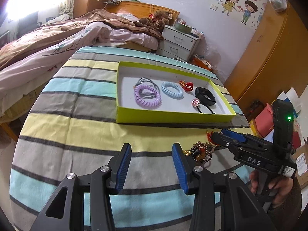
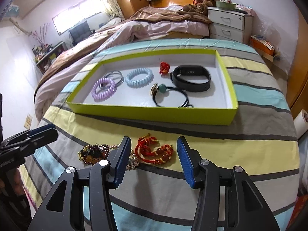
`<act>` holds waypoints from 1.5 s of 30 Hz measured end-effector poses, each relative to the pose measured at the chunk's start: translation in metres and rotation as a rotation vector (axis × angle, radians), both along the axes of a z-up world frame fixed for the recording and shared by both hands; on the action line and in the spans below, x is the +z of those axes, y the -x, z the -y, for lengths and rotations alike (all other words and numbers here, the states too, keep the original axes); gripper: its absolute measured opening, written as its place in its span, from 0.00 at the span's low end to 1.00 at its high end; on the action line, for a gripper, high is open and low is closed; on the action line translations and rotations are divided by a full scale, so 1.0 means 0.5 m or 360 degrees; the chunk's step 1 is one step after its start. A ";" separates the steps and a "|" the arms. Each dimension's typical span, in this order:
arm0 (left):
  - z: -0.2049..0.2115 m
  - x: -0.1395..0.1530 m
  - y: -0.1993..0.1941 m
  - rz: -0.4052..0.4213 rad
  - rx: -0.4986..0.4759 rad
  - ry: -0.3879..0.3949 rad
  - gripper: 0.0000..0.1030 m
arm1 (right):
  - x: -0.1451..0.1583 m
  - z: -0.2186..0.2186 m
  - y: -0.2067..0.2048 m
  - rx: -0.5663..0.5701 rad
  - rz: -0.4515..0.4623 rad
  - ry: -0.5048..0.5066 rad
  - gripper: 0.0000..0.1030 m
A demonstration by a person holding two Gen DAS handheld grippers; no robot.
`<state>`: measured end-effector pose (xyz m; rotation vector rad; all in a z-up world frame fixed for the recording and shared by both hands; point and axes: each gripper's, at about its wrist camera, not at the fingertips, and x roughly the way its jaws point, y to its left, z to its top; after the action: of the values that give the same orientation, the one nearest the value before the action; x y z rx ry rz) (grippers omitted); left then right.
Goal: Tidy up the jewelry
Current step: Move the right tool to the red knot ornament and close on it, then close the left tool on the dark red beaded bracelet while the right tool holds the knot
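A lime-green box (image 1: 173,115) (image 2: 154,113) on the striped cloth holds a purple coil band (image 2: 103,89), a blue coil band (image 2: 139,78), a small red knot (image 2: 164,67), a black wristband (image 2: 192,77) and a hair tie with a bead (image 2: 160,88). In front of the box lie a red knotted cord bracelet (image 2: 154,151) and a dark beaded gold chain (image 2: 94,152) (image 1: 202,152). My right gripper (image 2: 153,154) is open with the red bracelet between its fingers. My left gripper (image 1: 152,163) is open and empty, left of the beaded chain.
The striped cloth (image 2: 250,134) covers the work surface. Behind it stand a bed with rumpled covers (image 2: 144,25), a white drawer unit (image 2: 229,25) and a wooden wardrobe (image 1: 269,48). The right gripper (image 1: 215,137) shows in the left wrist view.
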<state>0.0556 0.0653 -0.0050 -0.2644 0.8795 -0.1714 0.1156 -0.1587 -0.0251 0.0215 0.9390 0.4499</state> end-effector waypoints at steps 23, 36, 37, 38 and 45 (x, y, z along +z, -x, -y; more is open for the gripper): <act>-0.017 -0.022 0.031 -0.0023 -0.0013 0.0022 0.43 | -0.008 0.001 0.023 -0.0162 0.0029 0.0132 0.32; 0.020 -0.021 0.025 -0.0028 -0.0098 0.0002 0.43 | 0.009 0.032 0.054 -0.0234 0.0059 0.0060 0.16; 0.025 -0.021 0.024 -0.0027 -0.0108 0.0001 0.43 | 0.014 0.038 0.059 -0.0242 0.0069 0.0040 0.16; 0.032 -0.019 0.021 -0.0020 -0.0125 -0.0003 0.43 | 0.017 0.041 0.060 -0.0247 0.0075 0.0030 0.16; 0.088 -0.021 -0.007 -0.0028 -0.0230 -0.0056 0.51 | 0.027 0.067 0.082 -0.0273 0.0084 -0.0029 0.16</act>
<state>0.0590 0.0214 -0.0153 -0.1696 0.9188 -0.2880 0.0744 -0.1923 -0.0117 0.1056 0.8730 0.2992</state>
